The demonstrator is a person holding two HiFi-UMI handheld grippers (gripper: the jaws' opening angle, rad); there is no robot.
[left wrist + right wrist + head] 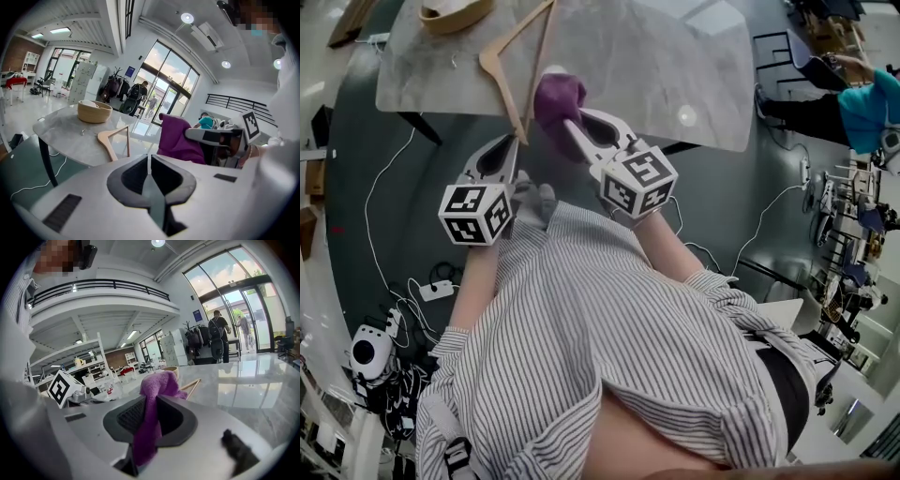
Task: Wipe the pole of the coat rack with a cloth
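A purple cloth [558, 98] is bunched between the jaws of my right gripper [571, 125], which is shut on it above the near edge of the marble table [675, 75]. In the right gripper view the cloth [157, 385] rises above the jaws and its tail hangs down between them. My left gripper [516, 143] is just to the left, shut and empty, with its tip near the handle end of a wooden hanger [520, 66]. In the left gripper view its jaws meet with nothing between them, and the cloth [176, 138] and the right gripper [220, 136] show to the right.
A wooden bowl [94, 111] stands at the table's far side beyond the hanger [112, 140]. A rack hung with dark coats [115, 86] stands far off by the glass doors. Cables and a power strip [436, 291] lie on the floor at the left. A person in teal [862, 108] sits at the right.
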